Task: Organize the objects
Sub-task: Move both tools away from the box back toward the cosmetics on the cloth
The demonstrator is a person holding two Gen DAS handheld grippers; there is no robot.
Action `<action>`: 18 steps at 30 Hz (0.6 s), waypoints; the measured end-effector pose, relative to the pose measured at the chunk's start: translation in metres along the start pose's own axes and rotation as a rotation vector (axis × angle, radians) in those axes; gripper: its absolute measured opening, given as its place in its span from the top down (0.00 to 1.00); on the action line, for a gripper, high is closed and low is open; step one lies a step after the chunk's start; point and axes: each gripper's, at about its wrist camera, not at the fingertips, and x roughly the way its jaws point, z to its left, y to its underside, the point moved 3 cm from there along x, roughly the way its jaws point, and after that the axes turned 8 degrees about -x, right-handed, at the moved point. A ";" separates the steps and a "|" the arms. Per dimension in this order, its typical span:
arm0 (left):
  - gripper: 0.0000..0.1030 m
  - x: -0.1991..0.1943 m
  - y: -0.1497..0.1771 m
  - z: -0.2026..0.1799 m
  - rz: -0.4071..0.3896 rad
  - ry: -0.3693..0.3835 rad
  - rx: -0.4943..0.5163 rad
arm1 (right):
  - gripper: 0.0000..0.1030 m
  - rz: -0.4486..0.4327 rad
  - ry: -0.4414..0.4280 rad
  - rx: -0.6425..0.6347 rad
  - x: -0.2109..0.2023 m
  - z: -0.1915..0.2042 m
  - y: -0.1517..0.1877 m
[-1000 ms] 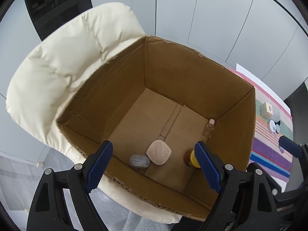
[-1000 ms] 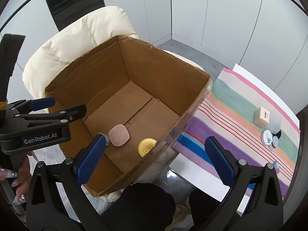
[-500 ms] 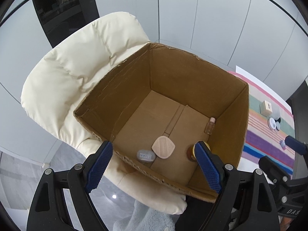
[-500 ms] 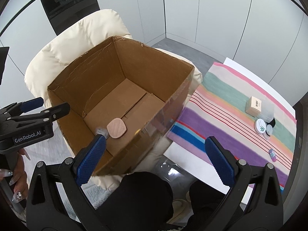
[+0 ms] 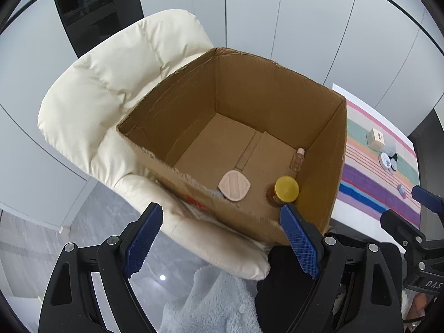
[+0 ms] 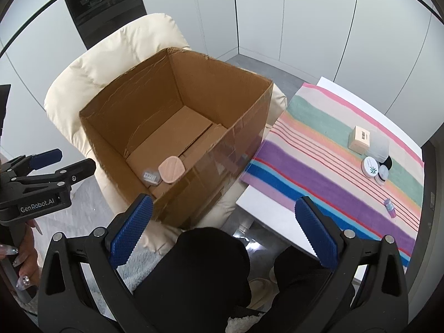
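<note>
The cream padded armchair (image 5: 111, 105) carries the open cardboard box (image 5: 266, 102) on its seat. To the right of the chair stands the white tabletop (image 6: 266, 208), covered by a striped cloth (image 6: 327, 172).

Box contents, seen from the left wrist view: a gold-lidded jar (image 5: 285, 190) in the near right corner, a pink flat compact (image 5: 234, 185) to its left, and a small clear bottle (image 5: 297, 159) lying against the right wall. A small clear case (image 6: 151, 177) just beside the compact shows only in the right wrist view; from the left it is hidden behind the near wall of the box.

On the cloth: a beige carton (image 6: 360, 138), a white round jar (image 6: 371, 167) with smaller lidded pots touching it, and a small purple bottle (image 6: 390, 207) set apart nearer the tabletop edge. The pots overlap and cannot be counted.

The left gripper (image 5: 222, 241) is pitched steeply down, above the near edge of the box, jaws wide with nothing between them. The right gripper (image 6: 222, 230) is pitched likewise, over the gap between chair and tabletop, jaws wide and empty. A hand (image 6: 23, 255) holds the left gripper's grip, cut off at the frame edge. Dark clothing fills the lower centre.
</note>
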 end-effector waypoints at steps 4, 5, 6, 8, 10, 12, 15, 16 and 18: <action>0.14 -0.005 0.011 0.001 0.010 0.008 0.003 | 0.00 0.016 0.002 -0.006 0.000 0.004 0.011; 0.14 -0.006 0.014 0.001 0.012 0.009 0.006 | 0.00 0.018 -0.001 -0.005 0.000 0.005 0.014; 0.14 -0.007 0.016 0.001 0.014 0.010 0.008 | 0.00 0.019 -0.002 -0.005 -0.001 0.005 0.017; 0.14 -0.009 0.021 0.002 0.015 0.014 0.011 | 0.00 0.021 0.000 -0.004 -0.003 0.006 0.022; 0.14 -0.012 0.026 0.004 0.017 0.016 0.011 | 0.00 0.014 0.006 -0.002 -0.007 0.007 0.027; 0.14 -0.014 0.031 0.005 0.020 0.021 0.008 | 0.00 0.012 0.013 0.000 -0.013 0.008 0.033; 0.14 -0.017 0.038 0.008 0.027 0.024 0.007 | 0.00 0.020 0.020 0.001 -0.021 0.010 0.042; 0.14 -0.018 0.040 0.010 0.029 0.024 0.005 | 0.00 0.020 0.022 0.002 -0.023 0.010 0.045; 0.14 -0.019 0.043 0.012 0.033 0.025 -0.006 | 0.00 0.022 0.033 0.010 -0.029 0.011 0.052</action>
